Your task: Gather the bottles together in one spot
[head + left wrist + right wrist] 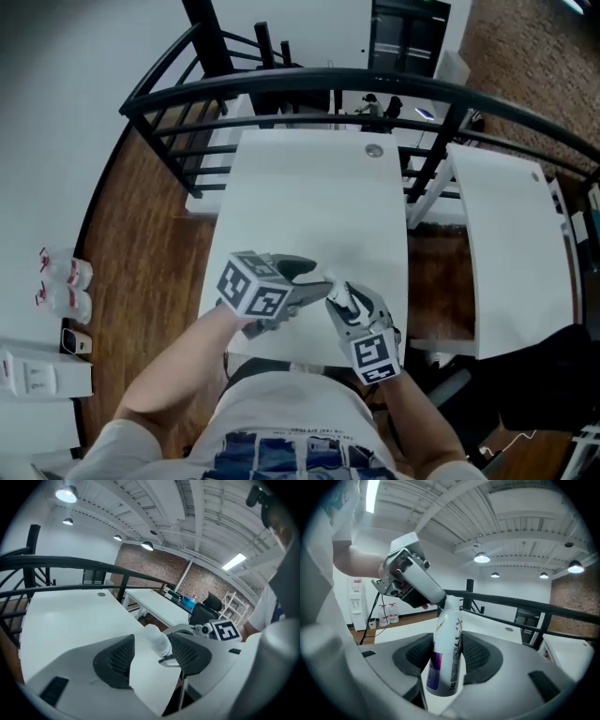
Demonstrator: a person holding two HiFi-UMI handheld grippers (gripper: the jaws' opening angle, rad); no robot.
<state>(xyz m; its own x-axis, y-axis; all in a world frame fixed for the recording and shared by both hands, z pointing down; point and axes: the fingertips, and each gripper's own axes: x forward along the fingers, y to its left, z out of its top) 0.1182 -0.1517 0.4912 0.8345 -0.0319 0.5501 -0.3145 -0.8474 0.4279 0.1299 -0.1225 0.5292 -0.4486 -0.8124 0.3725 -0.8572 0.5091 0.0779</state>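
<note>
We note the fingers [476, 657] of the right gripper [449, 645] closed partway on the body of the white bottle [445, 667], which stands roughly upright between them, lifted over the near part of the desk [309, 187]. The left gripper [151, 643] is spread almost to its widest. Its fingers [117, 660] flank the bottle's cap end with a gap showing on one side, so we judge the right hand alone bears it, held clear for carrying to the gathering spot.
</note>
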